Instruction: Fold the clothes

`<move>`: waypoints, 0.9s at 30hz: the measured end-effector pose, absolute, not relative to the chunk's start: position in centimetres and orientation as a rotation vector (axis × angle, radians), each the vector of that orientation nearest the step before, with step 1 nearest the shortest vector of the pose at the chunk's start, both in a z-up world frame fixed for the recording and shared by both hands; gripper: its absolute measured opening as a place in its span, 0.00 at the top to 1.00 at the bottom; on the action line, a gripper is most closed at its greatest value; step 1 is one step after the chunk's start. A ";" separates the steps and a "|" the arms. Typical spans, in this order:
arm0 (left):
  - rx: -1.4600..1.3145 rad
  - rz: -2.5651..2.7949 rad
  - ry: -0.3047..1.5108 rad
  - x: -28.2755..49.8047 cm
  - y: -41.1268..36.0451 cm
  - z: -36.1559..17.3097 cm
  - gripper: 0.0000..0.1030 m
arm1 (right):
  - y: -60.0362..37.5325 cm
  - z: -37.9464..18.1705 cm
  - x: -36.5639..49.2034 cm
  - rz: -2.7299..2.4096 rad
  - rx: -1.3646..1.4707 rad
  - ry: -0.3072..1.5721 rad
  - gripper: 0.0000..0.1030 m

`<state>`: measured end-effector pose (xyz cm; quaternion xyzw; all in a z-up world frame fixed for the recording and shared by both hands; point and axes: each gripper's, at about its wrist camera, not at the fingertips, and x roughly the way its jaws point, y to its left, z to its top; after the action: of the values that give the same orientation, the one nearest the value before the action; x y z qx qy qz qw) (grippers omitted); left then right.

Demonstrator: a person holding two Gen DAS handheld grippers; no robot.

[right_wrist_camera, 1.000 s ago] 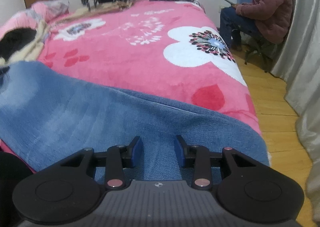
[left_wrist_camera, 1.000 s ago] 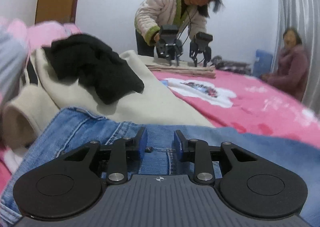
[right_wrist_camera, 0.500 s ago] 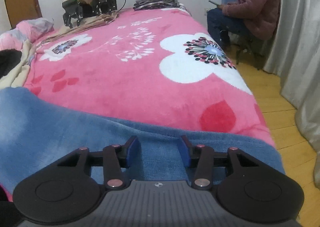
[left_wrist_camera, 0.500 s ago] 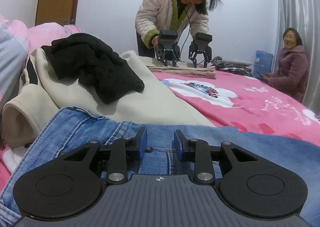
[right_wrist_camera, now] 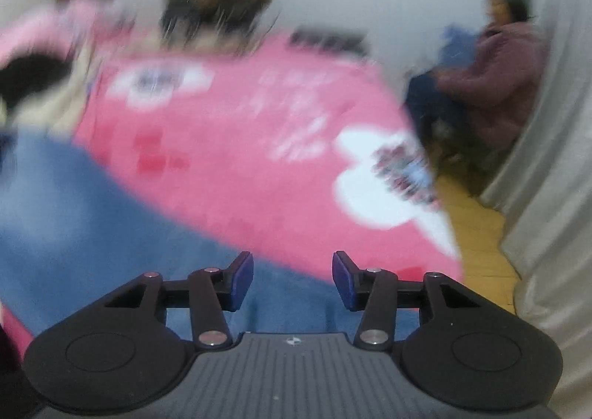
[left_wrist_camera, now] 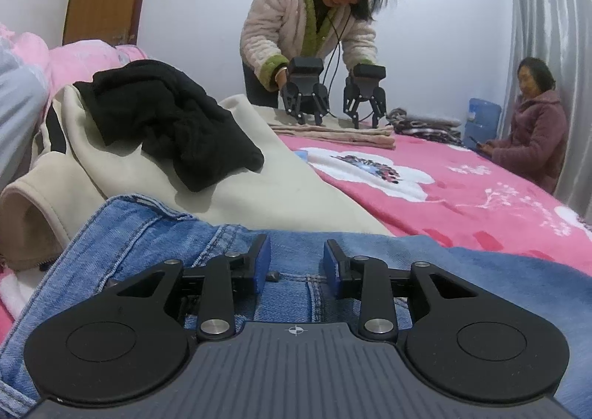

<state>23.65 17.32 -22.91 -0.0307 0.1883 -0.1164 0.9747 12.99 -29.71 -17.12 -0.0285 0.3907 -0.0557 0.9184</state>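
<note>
A pink floral blanket [left_wrist_camera: 462, 193] is covering a bed against a white wall, with grey curtains [left_wrist_camera: 547, 30] hanging at the right.

Left wrist view: the jeans [left_wrist_camera: 155, 234] are lying across the near edge of the bed, waistband under the left gripper [left_wrist_camera: 295, 265], whose jaws are standing a little apart over the fly seam with denim between them; whether the pads are pressing it I cannot tell. Behind the jeans a cream garment [left_wrist_camera: 281, 193] is lying with a black one [left_wrist_camera: 174, 123] heaped on it. The pink stretch to the right is lying open. Two people are showing: one standing [left_wrist_camera: 307, 23] at the far end, holding two grippers over a folded beige cloth [left_wrist_camera: 333, 132], and one sitting [left_wrist_camera: 532, 138] by the curtain. This view is looking the same as a second ago, except that the standing person is leaning lower.

Right wrist view, blurred: the right gripper [right_wrist_camera: 293, 280] is hanging over the jeans' far end [right_wrist_camera: 92, 226], near the bed's right edge and the wooden floor [right_wrist_camera: 477, 234]. Its jaws have just been opening and are standing clear of the denim. The camera is sitting higher than before
</note>
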 end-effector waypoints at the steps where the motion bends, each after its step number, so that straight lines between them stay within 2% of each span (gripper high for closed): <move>1: -0.056 -0.233 0.377 23.7 17.2 -23.0 0.70 | -29.7 -18.3 13.9 -0.122 -0.053 0.841 0.55; 5: -0.044 -0.230 0.377 23.9 17.0 -23.1 0.70 | -29.5 -19.4 15.8 -0.146 -0.057 0.923 0.53; 11: -0.023 -0.217 0.390 24.1 16.7 -22.8 0.69 | -29.0 -16.2 15.0 -0.078 -0.030 0.834 0.54; 13: 0.102 -0.151 0.401 24.0 14.7 -22.6 0.69 | -28.5 -16.4 15.5 0.006 0.019 0.834 0.54; 15: 0.323 -0.061 0.406 23.6 11.4 -22.6 0.69 | -28.0 -18.5 16.4 0.073 0.007 0.914 0.55; 17: 0.558 0.003 0.436 22.8 7.8 -22.0 0.74 | -28.0 -19.8 16.0 0.072 -0.009 0.911 0.54; 18: 0.563 -0.031 0.433 21.9 6.7 -21.0 0.74 | -28.2 -19.6 15.7 0.057 0.014 0.904 0.53; 20: 0.341 -0.254 0.412 19.7 5.7 -18.7 0.71 | -28.5 -19.2 15.2 0.037 0.048 0.884 0.52; 22: 0.179 -0.438 0.472 19.3 3.3 -18.0 0.69 | -28.6 -19.1 15.0 0.068 0.070 0.864 0.52; 26: 0.360 -0.611 0.670 20.0 -3.0 -21.4 0.68 | -28.3 -19.4 15.4 0.135 0.046 0.872 0.49; 27: 0.385 -0.613 0.623 19.4 -2.8 -21.9 0.67 | -28.3 -19.2 15.5 0.137 0.014 0.888 0.49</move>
<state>19.44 -2.78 -21.88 0.1851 0.2996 -0.2952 0.8882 15.50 -28.30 -19.23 0.0070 0.4290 0.0663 0.9008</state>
